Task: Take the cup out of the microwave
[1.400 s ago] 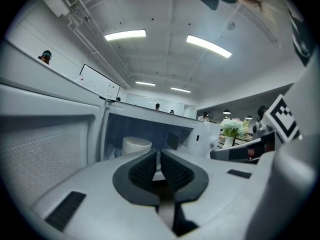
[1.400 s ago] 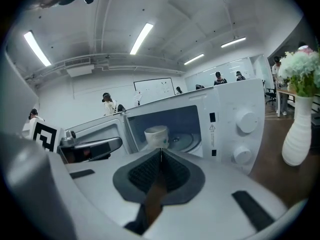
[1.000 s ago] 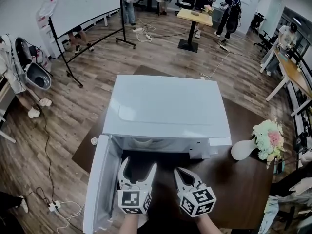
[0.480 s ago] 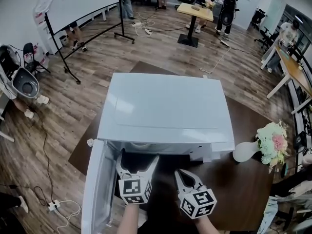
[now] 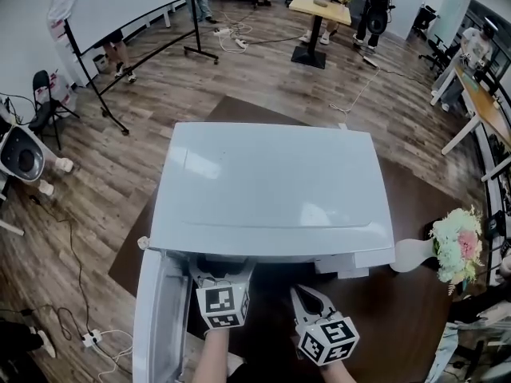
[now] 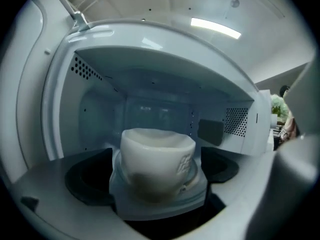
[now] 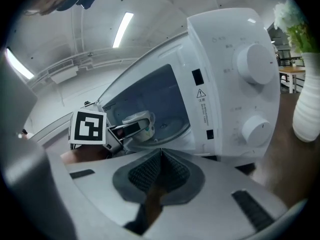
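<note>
A white cup [image 6: 150,144] stands on the glass turntable inside the white microwave [image 5: 271,190], whose door [image 5: 156,317] hangs open to the left. My left gripper [image 6: 159,159] reaches into the cavity, open wide, with the cup between its dark pads [image 6: 87,181] and not pressed by them. In the head view the left gripper [image 5: 222,268] has its tips hidden under the microwave's top edge. My right gripper [image 5: 311,295] hangs shut and empty in front of the control panel. The right gripper view shows the right gripper [image 7: 160,171] with pads together, and the cup [image 7: 142,124] past the left gripper's marker cube [image 7: 89,127].
The microwave sits on a dark brown table [image 5: 399,317]. A white vase with flowers [image 5: 447,250] stands to the right of it, close to the two knobs [image 7: 255,64]. People, desks and a whiteboard stand far behind on the wooden floor.
My left gripper has moved forward into the microwave cavity, so its jaws have slid under the top edge in the head view. The right gripper has dropped slightly and stays outside.
</note>
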A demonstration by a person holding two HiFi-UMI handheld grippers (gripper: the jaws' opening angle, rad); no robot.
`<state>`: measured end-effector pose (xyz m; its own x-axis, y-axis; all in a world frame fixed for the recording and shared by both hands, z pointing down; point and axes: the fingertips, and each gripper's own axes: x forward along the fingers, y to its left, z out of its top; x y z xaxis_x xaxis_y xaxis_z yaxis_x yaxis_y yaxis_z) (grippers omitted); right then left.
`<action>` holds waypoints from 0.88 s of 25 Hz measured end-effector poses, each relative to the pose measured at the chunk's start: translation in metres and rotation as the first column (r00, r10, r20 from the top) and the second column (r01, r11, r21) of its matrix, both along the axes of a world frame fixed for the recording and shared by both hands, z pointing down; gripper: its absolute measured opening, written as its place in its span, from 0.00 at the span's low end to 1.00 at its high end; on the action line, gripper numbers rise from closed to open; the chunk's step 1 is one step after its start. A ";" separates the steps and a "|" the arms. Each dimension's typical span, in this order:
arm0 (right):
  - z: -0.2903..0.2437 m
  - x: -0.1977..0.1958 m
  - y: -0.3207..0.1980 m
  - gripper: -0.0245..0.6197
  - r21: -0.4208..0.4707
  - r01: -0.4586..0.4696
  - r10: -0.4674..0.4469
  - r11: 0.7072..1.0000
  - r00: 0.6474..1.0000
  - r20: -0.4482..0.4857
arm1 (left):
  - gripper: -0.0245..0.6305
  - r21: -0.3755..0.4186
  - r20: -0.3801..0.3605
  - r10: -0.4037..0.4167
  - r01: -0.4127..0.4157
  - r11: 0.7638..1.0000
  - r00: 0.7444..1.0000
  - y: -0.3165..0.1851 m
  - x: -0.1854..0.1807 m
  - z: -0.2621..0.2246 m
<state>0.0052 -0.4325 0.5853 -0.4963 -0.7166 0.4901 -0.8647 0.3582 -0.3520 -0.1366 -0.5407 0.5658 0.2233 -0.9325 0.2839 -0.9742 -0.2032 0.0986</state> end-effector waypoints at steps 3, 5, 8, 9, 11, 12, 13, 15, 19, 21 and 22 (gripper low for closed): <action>0.008 0.004 -0.007 0.03 -0.014 -0.001 0.002 1.000 1.000 0.006 | 0.82 -0.007 0.010 0.013 -0.013 1.000 1.000 -0.012 0.003 0.007; 0.013 0.005 -0.010 0.03 -0.027 -0.006 0.006 1.000 1.000 0.007 | 0.82 -0.005 0.022 0.022 -0.022 1.000 1.000 -0.018 0.005 0.009; 0.019 0.007 -0.013 0.03 -0.044 -0.012 0.013 0.999 1.000 0.008 | 0.82 0.004 0.043 0.025 -0.025 1.000 0.999 -0.027 0.006 0.009; 0.020 0.008 -0.014 0.03 -0.047 -0.013 0.014 0.999 1.000 0.008 | 0.82 0.003 0.047 0.023 -0.024 1.000 0.999 -0.029 0.006 0.009; 0.022 0.009 -0.017 0.03 -0.050 -0.014 0.015 0.999 1.000 0.012 | 0.82 -0.005 0.054 0.021 -0.021 1.000 0.998 -0.031 0.005 0.011; 0.023 0.010 -0.017 0.03 -0.050 -0.015 0.015 0.999 1.000 0.014 | 0.82 -0.007 0.057 0.018 -0.018 1.000 0.998 -0.032 0.005 0.011; 0.024 0.011 -0.018 0.03 -0.050 -0.015 0.016 0.999 1.000 0.014 | 0.82 -0.004 0.058 0.015 -0.015 1.000 0.998 -0.032 0.005 0.012; 0.025 0.013 -0.018 0.03 -0.049 -0.016 0.016 0.999 1.000 0.014 | 0.82 0.006 0.059 0.007 -0.007 1.000 0.998 -0.034 0.006 0.013; 0.025 0.015 -0.017 0.03 -0.049 -0.017 0.018 0.999 1.000 0.010 | 0.82 0.019 0.062 -0.004 0.003 1.000 0.998 -0.034 0.005 0.012; 0.024 0.016 -0.015 0.03 -0.048 -0.015 0.015 0.999 1.000 0.007 | 0.82 0.026 0.060 -0.009 0.008 1.000 0.998 -0.034 0.005 0.012; 0.024 0.016 -0.015 0.03 -0.047 -0.014 0.015 0.999 1.000 0.006 | 0.82 0.027 0.056 -0.011 0.010 1.000 0.998 -0.033 0.005 0.011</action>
<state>0.0209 -0.4474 0.6089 -0.4893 -0.7000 0.5201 -0.8674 0.3286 -0.3738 -0.1314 -0.5740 0.5772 0.1979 -0.9422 0.2704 -0.9801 -0.1947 0.0387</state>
